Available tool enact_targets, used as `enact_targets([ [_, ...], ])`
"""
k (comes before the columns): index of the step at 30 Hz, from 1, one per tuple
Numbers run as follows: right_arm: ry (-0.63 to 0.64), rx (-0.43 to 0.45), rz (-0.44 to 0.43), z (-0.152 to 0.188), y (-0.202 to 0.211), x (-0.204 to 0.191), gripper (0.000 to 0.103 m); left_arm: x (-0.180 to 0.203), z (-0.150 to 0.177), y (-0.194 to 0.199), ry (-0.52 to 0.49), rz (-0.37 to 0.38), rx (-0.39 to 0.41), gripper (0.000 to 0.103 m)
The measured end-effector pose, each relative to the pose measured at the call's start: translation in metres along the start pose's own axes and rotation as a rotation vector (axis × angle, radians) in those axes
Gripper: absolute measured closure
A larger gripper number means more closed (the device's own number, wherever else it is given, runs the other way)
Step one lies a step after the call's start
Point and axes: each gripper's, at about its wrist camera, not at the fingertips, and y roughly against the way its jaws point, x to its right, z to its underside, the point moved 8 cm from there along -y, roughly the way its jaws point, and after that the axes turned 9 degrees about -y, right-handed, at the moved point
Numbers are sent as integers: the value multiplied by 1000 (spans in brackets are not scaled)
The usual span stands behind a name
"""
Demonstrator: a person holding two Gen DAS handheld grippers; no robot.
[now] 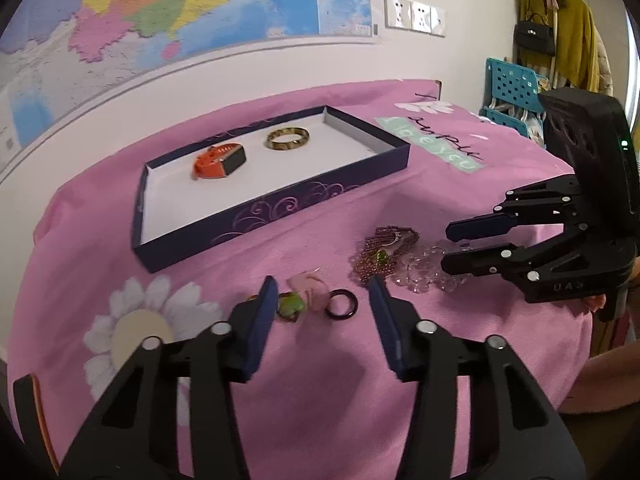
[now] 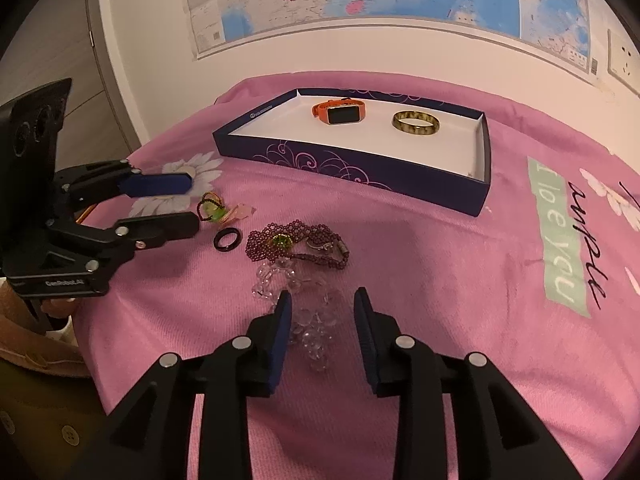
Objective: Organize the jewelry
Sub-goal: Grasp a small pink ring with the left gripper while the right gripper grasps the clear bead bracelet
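Right tool (image 2: 322, 300) unclenched, straddling clear bead bracelet (image 2: 308, 320), contact unclear; left tool (image 1: 322, 290) unclenched over black ring (image 1: 341, 304), green charm (image 1: 290, 306).

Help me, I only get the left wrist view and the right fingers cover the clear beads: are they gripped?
Observer: No, the clear beads lie loose on the cloth between the right gripper's open fingers.
Operator: What does the left gripper hide?
Observer: A dark cord loop on the green charm.
Operator: Watch screen?
Observer: Dark, the watch facing the box's front wall.
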Motion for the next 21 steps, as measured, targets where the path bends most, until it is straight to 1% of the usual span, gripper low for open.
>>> enact_targets([
  [1, 1, 0, -1, 0, 0, 0, 73, 1, 0, -3, 1, 5, -9, 65],
  [2, 1, 1, -1, 0, 0, 0, 73, 1, -1, -6, 4, 15, -14, 70],
  [3, -1, 1, -4, 0, 0, 0, 73, 2, -1, -10, 12, 26, -20, 72],
  [5, -6, 2, -7, 0, 0, 2, 72, 1, -1, -16, 24, 35, -37, 72],
  [7, -9, 3, -12, 0, -1, 2, 71, -1, 2, -21, 40, 44, -59, 76],
  [9, -11, 4, -12, 0, -1, 2, 70, -4, 5, -27, 61, 64, -84, 86],
  [11, -20, 7, -10, 0, -1, 3, 55, -6, 6, -30, 74, 73, -95, 90],
  [13, -19, 11, -18, -1, 0, 3, 54, -8, 8, -33, 93, 85, -104, 93],
  [14, -15, 11, -15, -1, 0, 2, 54, -9, 8, -33, 101, 91, -104, 97],
  [21, 5, 6, -24, 1, 0, -2, 54, -13, 10, -31, 131, 109, -106, 98],
])
